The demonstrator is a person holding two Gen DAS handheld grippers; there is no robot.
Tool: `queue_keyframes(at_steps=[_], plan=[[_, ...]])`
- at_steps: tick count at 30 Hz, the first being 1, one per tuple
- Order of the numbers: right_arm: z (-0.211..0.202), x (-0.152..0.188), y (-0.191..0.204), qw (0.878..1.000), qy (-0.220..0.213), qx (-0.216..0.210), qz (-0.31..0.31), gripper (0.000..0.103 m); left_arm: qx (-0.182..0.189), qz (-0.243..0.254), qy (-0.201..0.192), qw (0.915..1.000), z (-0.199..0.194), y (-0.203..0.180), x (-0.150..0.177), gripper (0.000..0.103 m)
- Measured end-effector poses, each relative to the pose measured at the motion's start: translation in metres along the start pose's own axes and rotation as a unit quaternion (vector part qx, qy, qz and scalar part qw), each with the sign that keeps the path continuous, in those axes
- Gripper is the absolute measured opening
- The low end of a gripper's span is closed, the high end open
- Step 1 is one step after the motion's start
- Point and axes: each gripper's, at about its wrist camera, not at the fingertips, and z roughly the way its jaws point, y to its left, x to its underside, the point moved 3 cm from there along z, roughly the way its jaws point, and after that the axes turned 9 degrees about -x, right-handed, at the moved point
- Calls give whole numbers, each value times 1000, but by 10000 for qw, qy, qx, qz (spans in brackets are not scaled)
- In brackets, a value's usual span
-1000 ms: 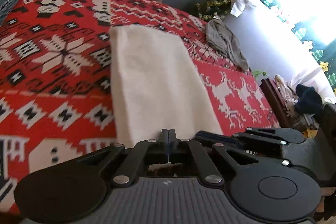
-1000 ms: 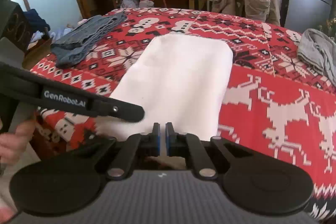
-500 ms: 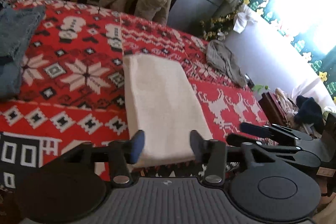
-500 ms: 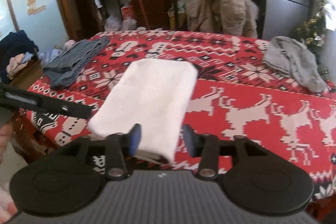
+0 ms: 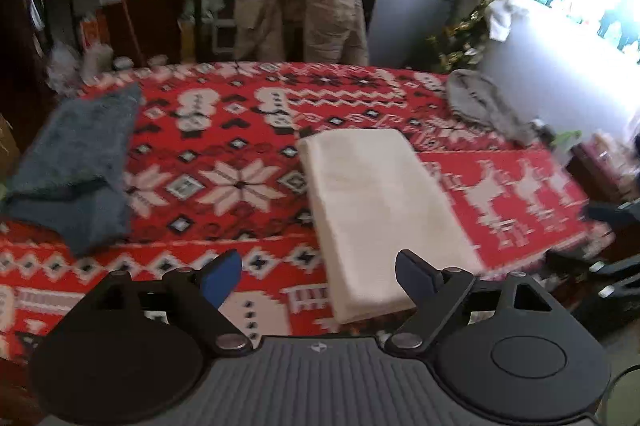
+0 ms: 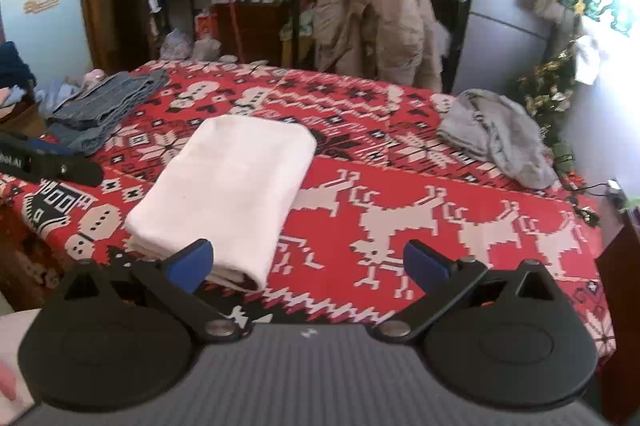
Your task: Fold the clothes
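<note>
Left gripper (image 5: pixel 318 280) opening, unheld white folded cloth (image 5: pixel 380 210), "AI" lettering (image 6: pixel 12 162)

Left gripper (image 5: pixel 318 280): jaws opening, nothing between the pads. Folded white garment (image 5: pixel 376 210) lies flat on the red patterned cloth (image 5: pixel 224 178), ahead and slightly right. Blue garment (image 5: pixel 80 162) ahead-left; grey garment (image 5: pixel 484 106) far ahead-right.

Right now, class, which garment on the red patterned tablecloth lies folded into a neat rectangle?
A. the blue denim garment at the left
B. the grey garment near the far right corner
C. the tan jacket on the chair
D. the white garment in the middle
D: the white garment lies as a flat, even rectangle on the tablecloth, while the grey garment sits crumpled and the blue denim garment lies loosely.
</note>
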Motion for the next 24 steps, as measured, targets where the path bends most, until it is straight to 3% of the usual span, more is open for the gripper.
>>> queue_keyframes(at_steps=[5, 9, 11, 14, 15, 16, 17, 19, 21, 23, 24], plan=[[-20, -1, 0, 9981, -372, 495, -16, 102, 11, 87, -150, 9998, -7, -4, 1, 85], [-22, -6, -3, 9984, -146, 533, -151, 102, 110, 249, -208, 9994, -7, -11, -7, 85], [-19, -6, -8, 9978, -133, 645, -14, 102, 160, 173, -317, 9992, -4, -14, -12, 85], [-11, -2, -20, 9973, -146, 468, 542, 102, 269, -149, -357, 9989, 3, -17, -21, 83], [-7, -2, -24, 9962, -100, 419, 751, 102, 288, -248, -283, 9989, 8, -19, -25, 73], [-3, -1, -28, 9950, -72, 358, 932, 102, 291, -345, -191, 9988, 15, -21, -30, 54], [0, -1, -30, 9940, -102, 290, 1053, 102, 350, -414, -85, 9985, 22, -24, -33, 45], [4, -1, -33, 9921, -203, 125, 1233, 100, 566, -496, 102, 9971, 33, -28, -37, 14], [10, -2, -34, 9910, -282, -13, 1309, 86, 801, -545, 174, 9951, 43, -35, -40, 6], [20, -3, -31, 9906, -259, -114, 1336, 63, 1036, -595, 247, 9925, 52, -42, -42, 6], [27, -4, -29, 9908, -216, -199, 1318, 56, 1153, -620, 283, 9910, 57, -45, -44, 5]])
